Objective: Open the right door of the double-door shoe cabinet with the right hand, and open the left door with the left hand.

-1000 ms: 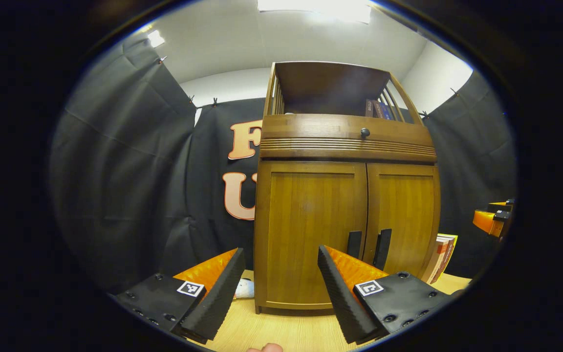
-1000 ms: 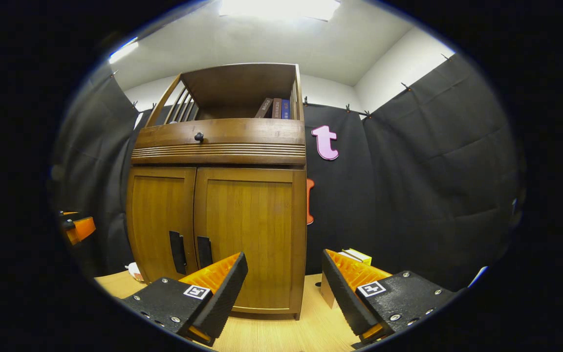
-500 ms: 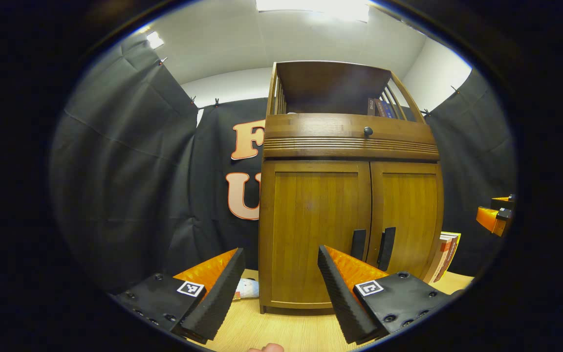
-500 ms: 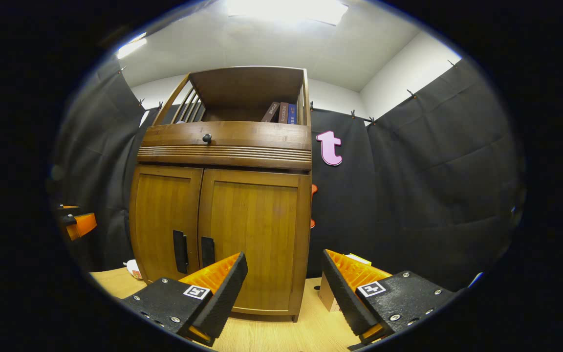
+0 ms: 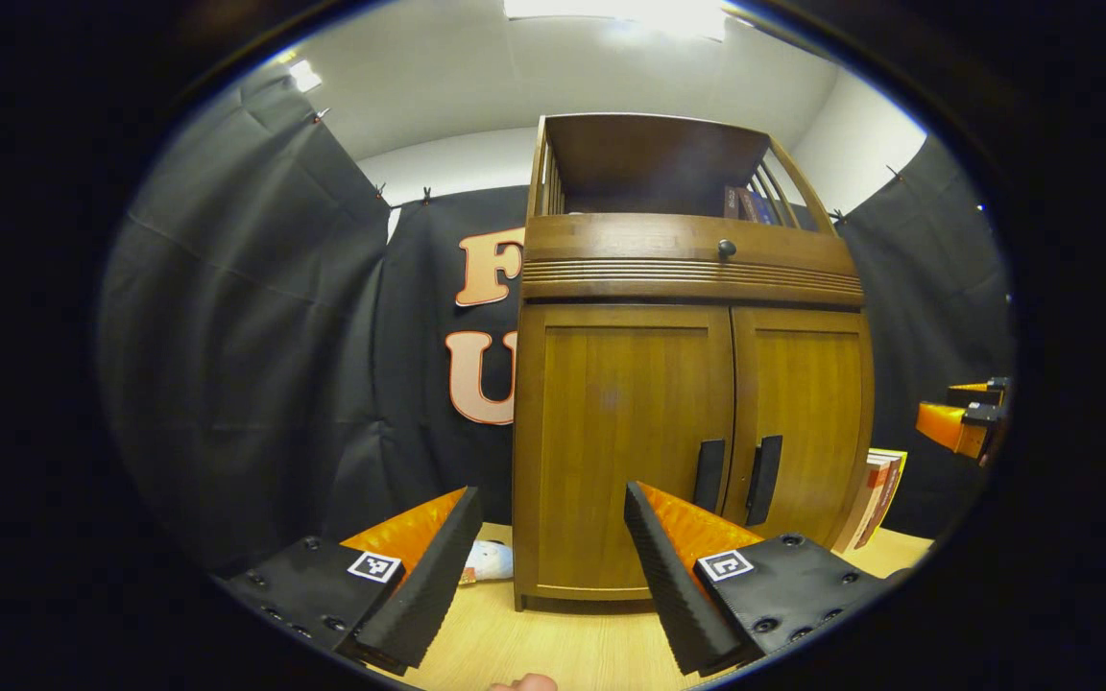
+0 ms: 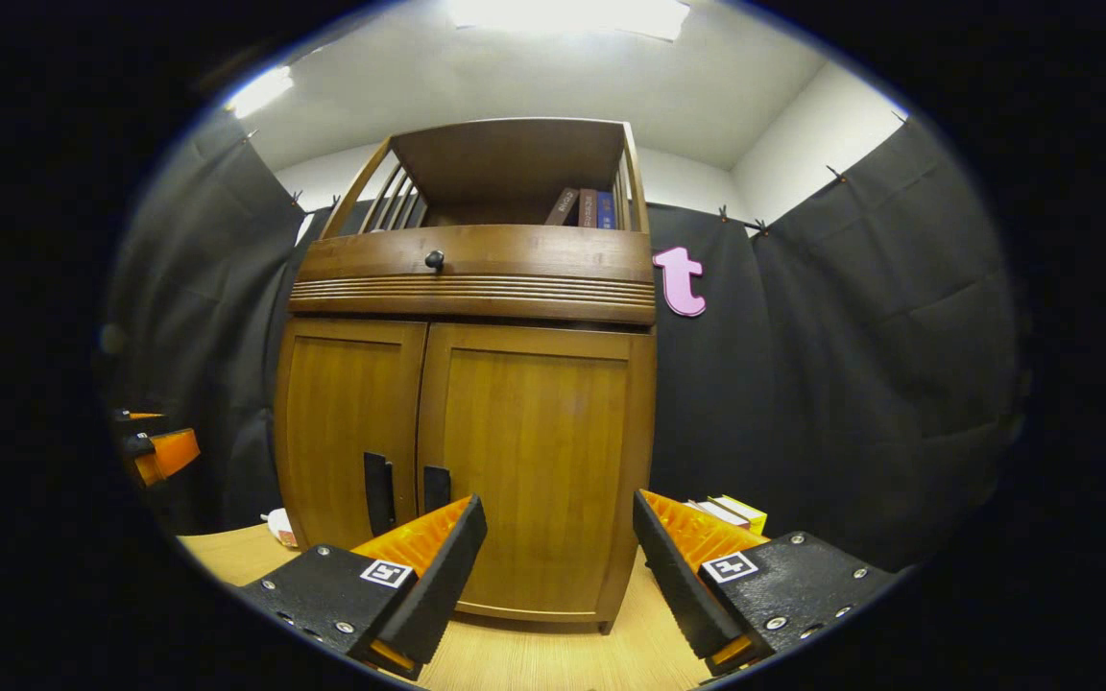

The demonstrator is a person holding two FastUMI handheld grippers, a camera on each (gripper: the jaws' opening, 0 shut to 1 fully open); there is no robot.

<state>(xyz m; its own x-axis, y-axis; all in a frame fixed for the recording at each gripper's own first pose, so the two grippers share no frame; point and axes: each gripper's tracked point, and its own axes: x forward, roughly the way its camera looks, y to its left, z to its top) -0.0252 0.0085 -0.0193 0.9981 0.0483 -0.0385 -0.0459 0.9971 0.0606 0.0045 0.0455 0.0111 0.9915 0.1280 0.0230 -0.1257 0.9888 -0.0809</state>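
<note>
The double-door shoe cabinet (image 5: 687, 384) is standing upright on the light wooden tabletop (image 5: 553, 643), with both doors sitting flush and closed. In the left gripper view, the left door (image 5: 625, 451) is facing the camera, and its dark vertical handle (image 5: 709, 475) is sitting just beside the right door's handle (image 5: 764, 466) near the centre seam. The left hand-held gripper (image 5: 553, 557) is hovering in front of the cabinet's lower left part with its fingers spread wide apart, gripping nothing and touching neither handle.

In the right gripper view, the right door (image 6: 539, 461) is filling the middle, and the two handles (image 6: 436, 488) are showing low beside the seam. The right hand-held gripper (image 6: 558, 561) is hanging before the cabinet's right lower corner, its fingers likewise standing well apart and empty.

A small dark knob (image 6: 434, 259) is sitting on the drawer front above the doors, and a few books (image 6: 591, 207) are standing in the open top shelf. More books (image 5: 875, 494) are leaning against the cabinet's right side. A small white object (image 5: 491, 561), too blurred to identify, is lying on the tabletop by the cabinet's left side.
</note>
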